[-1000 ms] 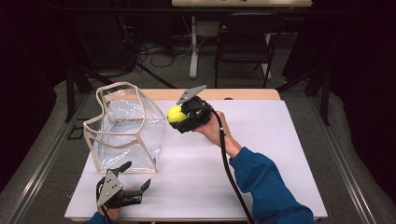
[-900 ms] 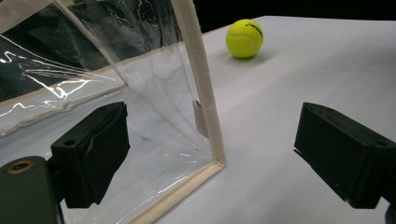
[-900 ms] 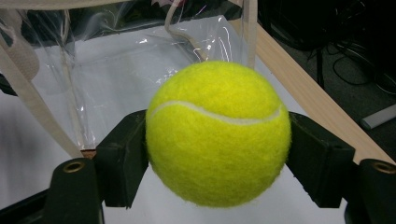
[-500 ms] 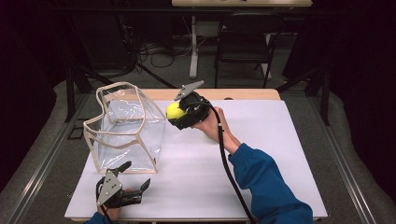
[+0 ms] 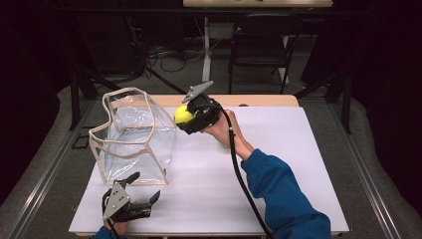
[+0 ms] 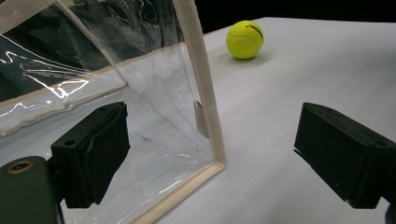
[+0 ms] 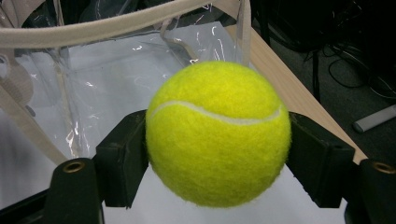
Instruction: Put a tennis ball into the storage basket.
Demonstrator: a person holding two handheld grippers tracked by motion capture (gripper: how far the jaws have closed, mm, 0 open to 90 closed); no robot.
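Carrying a ball [image 5: 183,114] toward the bag [image 5: 133,137] is the step in hand, by my reading. The right gripper [image 5: 191,118] has its jaws closed on the ball from both sides; in the right gripper view the ball [image 7: 218,133] sits squarely between the pads, with the bag's cloth-edged rim [image 7: 100,28] just ahead and slightly above. From the high view the ball hangs off the table [image 5: 278,164], right beside the bag's upper right edge, not yet over the opening.

The left gripper [image 5: 142,199] rests low near the table's front edge, just in front of the bag. Its jaws stand wide apart and hold nothing; in the left gripper view the bag's near corner seam [image 6: 201,88] rises between them, though whether the left pad touches the clear wall is hard to tell. A second ball [image 6: 244,39] lies on the table farther off in that view.

The next move likely calls for lifting the ball over the rim, centring it above the opening, then letting the jaws part. The bag is soft and its rim sags, so the left gripper may need to steady it.
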